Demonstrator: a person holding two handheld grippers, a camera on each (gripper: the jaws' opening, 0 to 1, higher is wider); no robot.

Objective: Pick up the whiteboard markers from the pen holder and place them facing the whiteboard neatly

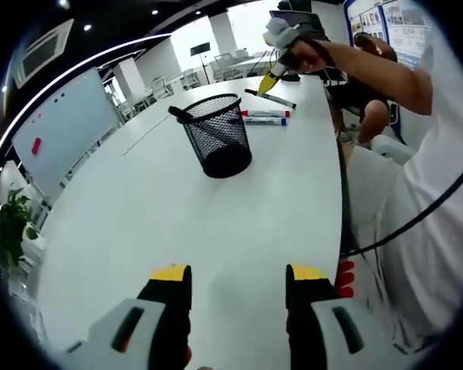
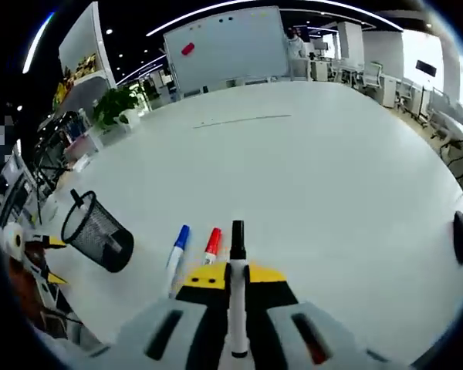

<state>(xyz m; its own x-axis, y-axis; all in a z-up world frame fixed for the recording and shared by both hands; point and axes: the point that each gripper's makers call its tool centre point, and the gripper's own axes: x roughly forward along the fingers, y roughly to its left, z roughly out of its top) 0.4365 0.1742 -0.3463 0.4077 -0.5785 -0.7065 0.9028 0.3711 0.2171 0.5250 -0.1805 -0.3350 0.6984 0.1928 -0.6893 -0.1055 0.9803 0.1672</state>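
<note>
on the white table [image 2: 332, 193], two markers [image 2: 193, 248] lie flat, right tool [image 2: 237, 279] clamps a third [image 2: 237, 293], left tool [image 1: 238, 279] gapes.

Open office around a big white table

Ahead of the fingers the white table [image 2: 324, 169] runs toward a wall-mounted whiteboard [image 2: 228, 46]; potted plants [image 2: 116, 104] stand left, desks and chairs [image 1: 166, 85] by bright windows [image 1: 193, 35], light strips [image 2: 216, 9] curve overhead.
</note>
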